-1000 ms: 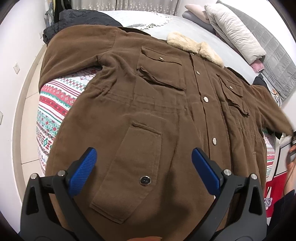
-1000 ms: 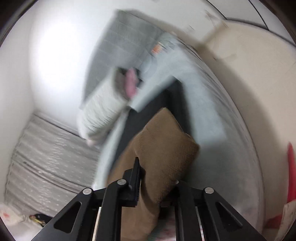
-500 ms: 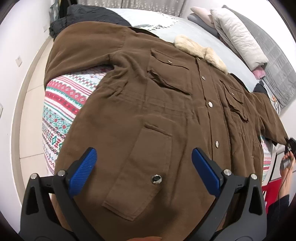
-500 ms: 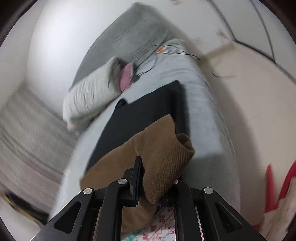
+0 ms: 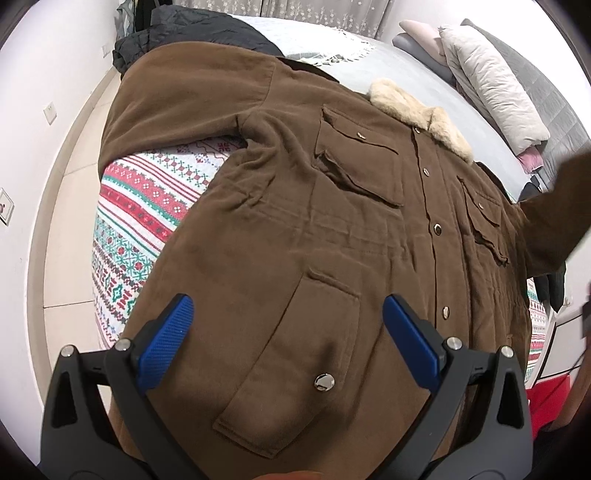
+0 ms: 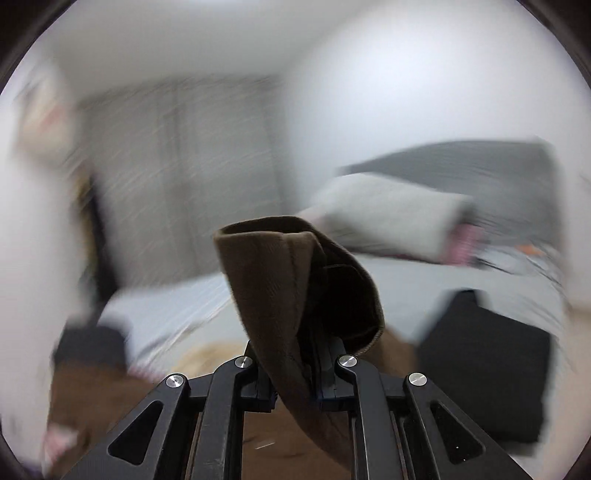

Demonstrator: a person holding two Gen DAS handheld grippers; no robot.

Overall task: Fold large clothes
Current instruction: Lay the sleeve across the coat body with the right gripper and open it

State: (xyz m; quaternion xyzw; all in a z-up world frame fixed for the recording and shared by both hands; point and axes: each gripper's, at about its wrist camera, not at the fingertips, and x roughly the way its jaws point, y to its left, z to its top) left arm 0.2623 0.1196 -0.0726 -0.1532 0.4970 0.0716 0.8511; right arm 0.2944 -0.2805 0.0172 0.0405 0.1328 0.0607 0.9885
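Observation:
A large brown coat (image 5: pixel 303 229) with a tan fur collar (image 5: pixel 421 114) lies face up and buttoned on the bed. My left gripper (image 5: pixel 288 336) is open and empty, hovering above the coat's lower pocket (image 5: pixel 295 354). My right gripper (image 6: pixel 295 384) is shut on the cuff of the coat's right sleeve (image 6: pixel 295 288) and holds it raised off the bed. That lifted sleeve (image 5: pixel 554 214) shows at the right edge of the left wrist view. The coat's other sleeve (image 5: pixel 184 99) lies spread out at the far left.
A red, green and white patterned blanket (image 5: pixel 147 206) covers the near bed. A dark jacket (image 5: pixel 192 33) lies at the far end. Pillows (image 5: pixel 487 81) lean on a grey headboard. A black item (image 6: pixel 487 369) lies on the grey sheet. A tiled floor (image 5: pixel 66 221) runs along the left.
My right gripper has swung the sleeve cuff up and round toward the coat's body, its view blurred by the motion. My left gripper has drifted slightly over the lower pocket, still open.

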